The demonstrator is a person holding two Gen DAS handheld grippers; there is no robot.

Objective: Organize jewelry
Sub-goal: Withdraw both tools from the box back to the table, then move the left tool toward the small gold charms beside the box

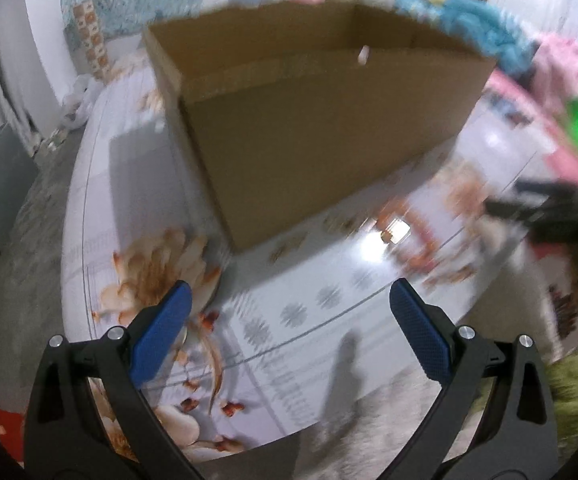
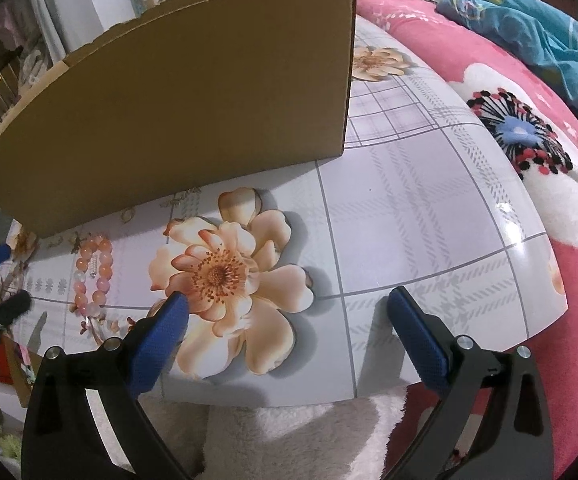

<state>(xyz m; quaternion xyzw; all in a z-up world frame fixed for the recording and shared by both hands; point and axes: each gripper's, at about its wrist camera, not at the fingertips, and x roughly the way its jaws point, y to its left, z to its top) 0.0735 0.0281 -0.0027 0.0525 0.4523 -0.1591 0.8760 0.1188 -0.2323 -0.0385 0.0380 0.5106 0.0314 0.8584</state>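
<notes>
1. Right wrist view: right hand-held gripper (image 2: pixel 287 304) spread wide, nothing between the blue pads, hovering over the near edge of the tabletop (image 2: pixel 429 208).
2. Beaded bracelet (image 2: pixel 93 276) lies flat on the tabletop at about 9 o'clock from that gripper, near the foot of the cardboard box (image 2: pixel 193 104) but apart from it.
3. Left wrist view: left hand-held gripper (image 1: pixel 289 300) also released and empty. Frame is motion-blurred; box (image 1: pixel 313 128) sits at 12 o'clock, open top visible, and it looks empty as far as I can see.
4. Step, as I judge it: pick-up not yet begun. Next move calls for swinging toward the bracelet, closing on one side of the loop, then lifting over the box wall.
5. Materials: round, glossy peach and pink beads, likely slippery; matte, stiff corrugated cardboard; glossy floral-print tabletop with glare.
</notes>
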